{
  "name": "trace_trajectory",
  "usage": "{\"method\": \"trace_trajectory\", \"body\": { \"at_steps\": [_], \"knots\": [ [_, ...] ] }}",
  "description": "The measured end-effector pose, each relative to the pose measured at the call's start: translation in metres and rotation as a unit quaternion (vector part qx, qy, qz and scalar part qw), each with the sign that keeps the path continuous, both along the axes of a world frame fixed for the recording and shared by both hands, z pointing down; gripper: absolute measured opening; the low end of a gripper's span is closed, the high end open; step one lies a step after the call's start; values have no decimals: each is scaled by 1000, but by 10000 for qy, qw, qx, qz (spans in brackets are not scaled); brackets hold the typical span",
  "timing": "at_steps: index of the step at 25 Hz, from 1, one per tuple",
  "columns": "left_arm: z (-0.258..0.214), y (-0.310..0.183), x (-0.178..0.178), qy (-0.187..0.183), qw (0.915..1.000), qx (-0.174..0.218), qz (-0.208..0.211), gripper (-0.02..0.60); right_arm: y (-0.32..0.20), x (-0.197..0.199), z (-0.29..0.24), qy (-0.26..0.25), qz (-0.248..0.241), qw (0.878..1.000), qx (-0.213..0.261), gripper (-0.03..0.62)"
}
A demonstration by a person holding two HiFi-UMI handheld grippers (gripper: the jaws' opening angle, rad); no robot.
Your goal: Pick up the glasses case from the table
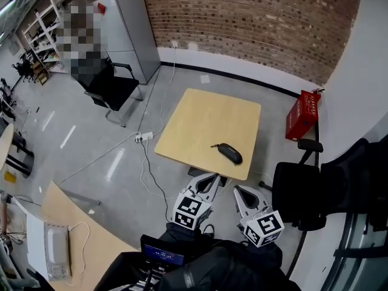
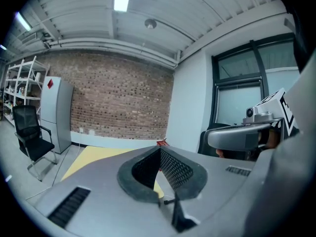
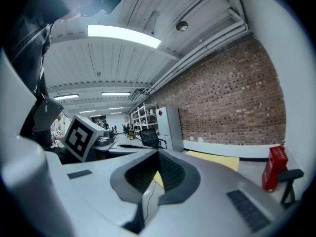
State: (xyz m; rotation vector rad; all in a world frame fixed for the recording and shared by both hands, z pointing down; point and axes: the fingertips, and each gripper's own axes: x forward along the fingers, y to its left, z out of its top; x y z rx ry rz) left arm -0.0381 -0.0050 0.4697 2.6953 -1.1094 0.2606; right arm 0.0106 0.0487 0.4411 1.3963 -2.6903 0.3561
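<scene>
**Both grippers short of the table, glasses case untouched**

The glasses case (image 1: 230, 153), a dark oblong, lies flat on the pale wooden table (image 1: 200, 117). It sits close to the near edge and toward the near right corner as the head view shows it, with bare tabletop all around it. The left gripper (image 1: 212, 178) and the right gripper (image 1: 239, 190) hang side by side just off that near edge, over the grey floor, both aimed toward the table. Neither touches the case. In its own view the left gripper (image 2: 160, 151) shows its jaws clenched tip to tip with nothing between them. The right gripper (image 3: 158, 154) is clamped together the same way and is just as empty. Neither gripper view shows the case, only a strip of tabletop past the jaws. The step in hand reads as the approach, with the pick-up not yet begun. The right gripper is the nearer to the case. The next move probably calls for one gripper to spread its jaws, reach over the near edge and settle them on either side of the case before closing.
</scene>
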Motion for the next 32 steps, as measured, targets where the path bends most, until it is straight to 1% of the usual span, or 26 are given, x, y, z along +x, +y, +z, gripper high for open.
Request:
{"method": "trace_trajectory", "body": {
  "at_steps": [6,13,15,23,27,32],
  "knots": [
    [0,-14,-3,89,9999,-80,92,0,-13,-6,-1,73,69,9999,-92,5],
    [9,-19,5,166,9995,-220,146,0,-20,2,5,88,138,9996,-239,5],
    [11,-22,4,158,9995,-247,87,0,-25,2,6,55,79,9997,-238,5],
    [12,-48,-13,87,9990,-210,-395,0,-54,-8,6,49,-354,9992,-150,5],
    [8,-66,-4,24,9988,-171,-455,0,-73,2,5,43,-440,9989,-132,5],
    [7,-92,16,-79,9990,-157,-421,0,-100,24,10,28,-405,9990,-176,5]
  ]
}}
